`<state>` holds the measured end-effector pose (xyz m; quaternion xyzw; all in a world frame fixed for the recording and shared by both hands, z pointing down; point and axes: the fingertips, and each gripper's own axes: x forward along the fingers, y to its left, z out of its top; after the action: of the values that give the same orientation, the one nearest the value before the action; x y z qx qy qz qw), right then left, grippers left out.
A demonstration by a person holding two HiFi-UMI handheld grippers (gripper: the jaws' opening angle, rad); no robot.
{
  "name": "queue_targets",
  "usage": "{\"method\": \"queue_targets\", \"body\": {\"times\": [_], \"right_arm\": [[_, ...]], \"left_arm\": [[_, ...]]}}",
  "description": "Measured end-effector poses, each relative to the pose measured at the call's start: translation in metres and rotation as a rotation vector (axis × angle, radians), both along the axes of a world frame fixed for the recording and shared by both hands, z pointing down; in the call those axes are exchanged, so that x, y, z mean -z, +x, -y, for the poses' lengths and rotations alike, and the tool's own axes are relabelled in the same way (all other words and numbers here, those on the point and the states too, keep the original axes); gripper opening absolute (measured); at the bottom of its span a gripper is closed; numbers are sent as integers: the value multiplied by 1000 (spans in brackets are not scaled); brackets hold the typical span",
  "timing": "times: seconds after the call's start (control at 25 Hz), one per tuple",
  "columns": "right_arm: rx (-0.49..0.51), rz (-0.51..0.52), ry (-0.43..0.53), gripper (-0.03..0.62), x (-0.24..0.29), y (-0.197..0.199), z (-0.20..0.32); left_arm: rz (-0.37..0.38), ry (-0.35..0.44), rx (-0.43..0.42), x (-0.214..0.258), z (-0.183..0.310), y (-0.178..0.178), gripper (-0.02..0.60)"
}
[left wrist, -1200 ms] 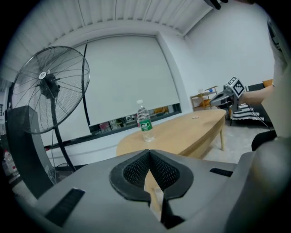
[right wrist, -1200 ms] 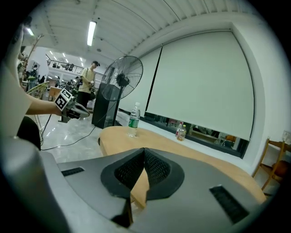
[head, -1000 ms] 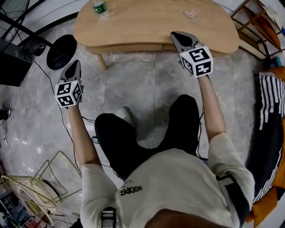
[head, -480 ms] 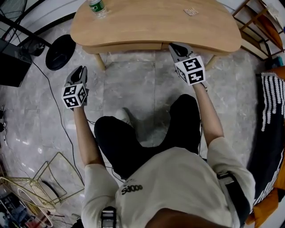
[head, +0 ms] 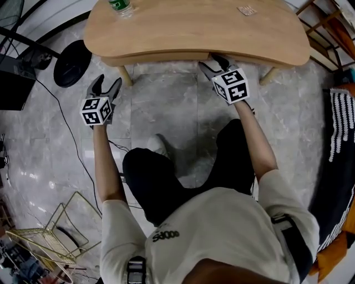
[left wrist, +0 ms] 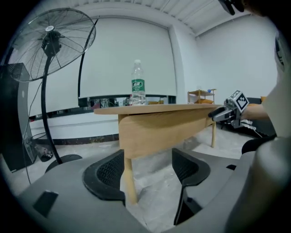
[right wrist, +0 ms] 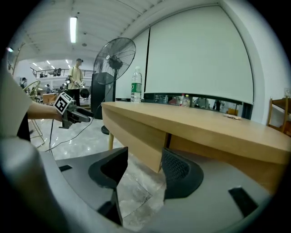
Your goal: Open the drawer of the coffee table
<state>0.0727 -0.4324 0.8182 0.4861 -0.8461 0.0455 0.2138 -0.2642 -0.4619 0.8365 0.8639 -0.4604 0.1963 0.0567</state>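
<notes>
The wooden coffee table (head: 194,28) stands ahead of me, its drawer front (head: 161,57) a wooden panel under the top's near edge. My right gripper (head: 213,62) is at that panel's right end. Its jaws have just been opening, and the panel's end edge (right wrist: 152,152) lies between the pads untouched. My left gripper (head: 106,84) hangs left of the table beside a leg (head: 126,77). Its jaws have also just been opening, and nothing is gripped; the leg (left wrist: 129,182) shows through the gap. A water bottle (head: 121,6) stands on the table's far left.
A standing fan (left wrist: 50,41) with a round base (head: 75,64) and a floor cable is at the left. A wire rack (head: 39,244) lies at the lower left. Wooden shelving (head: 327,33) and a striped cloth (head: 341,138) are at the right. My knees are close behind the grippers.
Both grippers have sunk lower and gone from shut to open. The right one now sits under the table top's near edge, and the left one has moved right, closer to the table's leg.
</notes>
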Motion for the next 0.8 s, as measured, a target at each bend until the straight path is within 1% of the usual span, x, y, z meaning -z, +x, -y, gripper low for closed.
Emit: {"method": "queue_targets", "body": {"times": [0.08,0.12,0.2,0.36,0.48,0.6,0.64,0.72,0.8], "right_arm": [[-9,-12,2,245,-6,-2,4],[-15,-15,3,255,-8,-2,6],[-33,-13,6,258,-10,-2,10],[-64,-5,18,259,-11,-4,17],[-55,-20,13,262,-15,-8,16],[-48,-15,2,267,-14,-12,17],[-47,-8,-2,265,-14,-11,17],[-40,4,-13,266,-14,-10,17],[-31,13,-25,267,-14,-9,15]], "left_arm": [[-11,-2,-21,-5,10,4,339],[-12,-3,-31,-8,16,6,345],[-10,-6,-37,-12,29,5,351],[-21,14,-14,-16,56,-2,368],[-51,21,-30,-17,67,0,368],[-61,25,-36,-16,73,2,367],[-62,29,-36,-16,73,4,364],[-69,39,-31,-15,73,8,335],[-88,39,-12,-14,73,9,320]]}}
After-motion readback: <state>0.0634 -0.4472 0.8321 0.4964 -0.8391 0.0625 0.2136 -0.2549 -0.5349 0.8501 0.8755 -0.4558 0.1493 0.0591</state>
